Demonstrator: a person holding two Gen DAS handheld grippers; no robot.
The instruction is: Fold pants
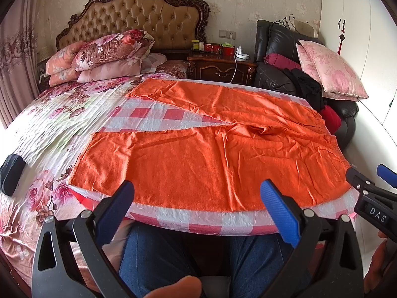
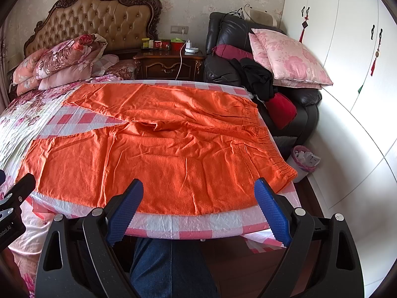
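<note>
On the checked board (image 1: 188, 217) orange pants (image 1: 211, 159) lie flat — beyond both tools (image 1: 196, 198) (image 2: 198, 198), jaws apart.

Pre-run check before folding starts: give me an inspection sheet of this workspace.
Surface: pink-and-white checked board laid over the floral bed.
Job's things: orange pants spread flat, unfolded, waistband at right.
Clutter: nothing seen on the board.
Grippers: left gripper and right gripper open, empty, at the near edge.
Cables: white cable hanging off the nightstand.
Surroundings: black armchair with pillows, waste bin, white wardrobe.
</note>
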